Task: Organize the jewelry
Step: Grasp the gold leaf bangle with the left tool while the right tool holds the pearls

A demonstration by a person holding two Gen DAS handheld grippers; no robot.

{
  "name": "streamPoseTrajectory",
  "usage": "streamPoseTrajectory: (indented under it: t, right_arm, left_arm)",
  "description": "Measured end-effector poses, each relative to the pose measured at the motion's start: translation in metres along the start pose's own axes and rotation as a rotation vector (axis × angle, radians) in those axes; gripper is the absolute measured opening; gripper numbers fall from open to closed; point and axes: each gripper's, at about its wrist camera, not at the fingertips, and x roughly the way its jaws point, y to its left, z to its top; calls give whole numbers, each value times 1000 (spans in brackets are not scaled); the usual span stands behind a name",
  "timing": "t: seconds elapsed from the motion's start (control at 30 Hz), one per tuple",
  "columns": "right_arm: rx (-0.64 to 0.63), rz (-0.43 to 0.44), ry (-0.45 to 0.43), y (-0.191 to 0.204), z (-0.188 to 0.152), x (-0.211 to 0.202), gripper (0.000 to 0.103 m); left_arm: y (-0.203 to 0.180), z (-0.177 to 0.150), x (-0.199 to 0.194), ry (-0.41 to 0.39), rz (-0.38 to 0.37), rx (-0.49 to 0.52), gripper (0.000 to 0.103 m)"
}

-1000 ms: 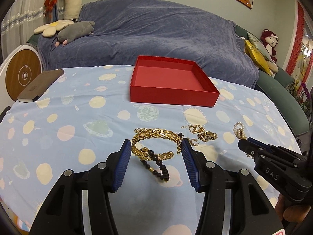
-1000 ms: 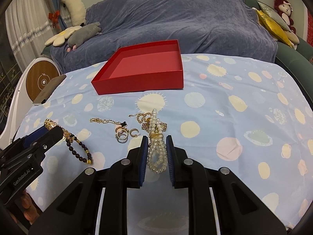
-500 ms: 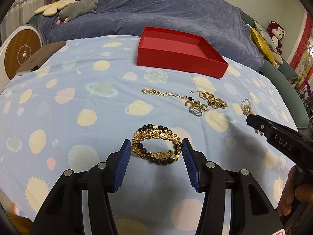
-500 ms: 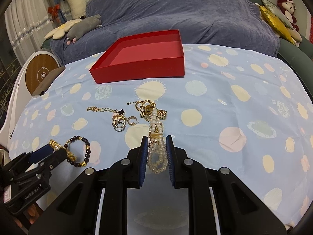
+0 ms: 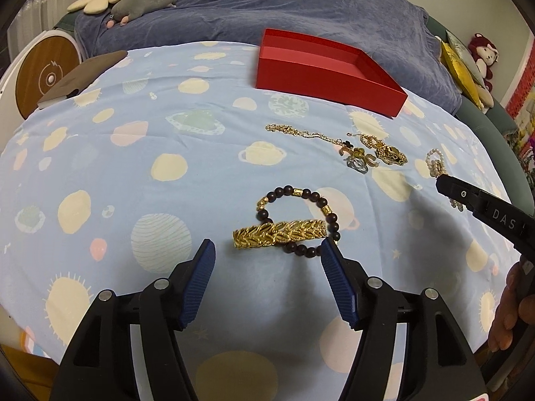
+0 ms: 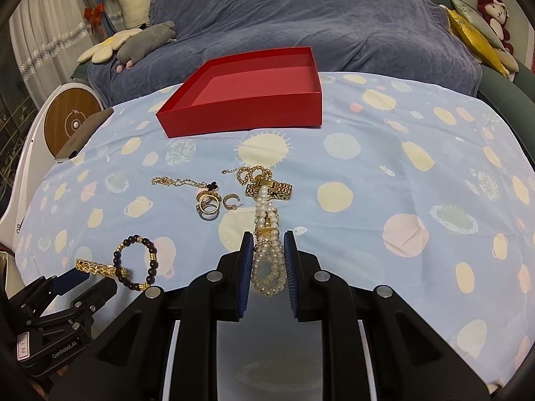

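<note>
A gold leaf bracelet (image 5: 280,234) lies across a dark bead bracelet (image 5: 299,221) on the blue cloth. My left gripper (image 5: 267,250) is open just short of them, fingers apart on either side. Both bracelets also show in the right wrist view, the gold one (image 6: 97,268) and the bead one (image 6: 135,262). My right gripper (image 6: 266,245) is narrowly open around a pearl bracelet (image 6: 267,240), pads close to it but not pressing. An open red box (image 6: 247,92) stands at the back, also in the left wrist view (image 5: 326,72). It looks empty.
A gold chain (image 6: 182,182), rings (image 6: 209,205), an earring (image 6: 230,201) and a gold watch band (image 6: 269,187) lie mid-table. A brown pad (image 5: 78,78) lies at the left edge. A blue-covered sofa (image 6: 317,23) stands behind the table.
My left gripper has pulled back and tilted; the gold and bead bracelets now lie ahead of its tips instead of between the fingers. The right gripper has stayed around the pearls.
</note>
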Motion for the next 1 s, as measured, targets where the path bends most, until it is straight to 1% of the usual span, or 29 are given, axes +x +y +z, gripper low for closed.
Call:
streamPoseTrajectory:
  t: [0.23, 0.33, 0.4, 0.47, 0.6, 0.7, 0.8, 0.9, 1.0]
  right_arm:
    - [-10, 6, 2, 5, 0, 1, 18]
    - [-10, 7, 3, 5, 0, 1, 18]
    - [-10, 8, 4, 6, 0, 1, 18]
    - [-10, 10, 3, 7, 0, 1, 18]
    - [-14, 13, 4, 8, 0, 1, 18]
    - [-15, 13, 5, 8, 0, 1, 18]
    - [-15, 12, 4, 8, 0, 1, 18]
    - [-12, 11, 5, 8, 0, 2, 18]
    - [-11, 14, 6, 8, 0, 2, 18]
  left_arm:
    - [9, -5, -1, 17, -8, -30, 63]
    - [9, -10, -2, 27, -15, -31, 69]
    - [8, -13, -4, 39, -45, -30, 75]
    - [5, -17, -7, 40, -65, -20, 78]
    - [-1, -22, -11, 40, -80, 2, 78]
    - [1, -19, -12, 28, -73, -18, 78]
    - [9, -14, -10, 20, -34, -50, 78]
    - [15, -14, -6, 34, -3, -63, 78]
    - [14, -15, -6, 32, -8, -48, 78]
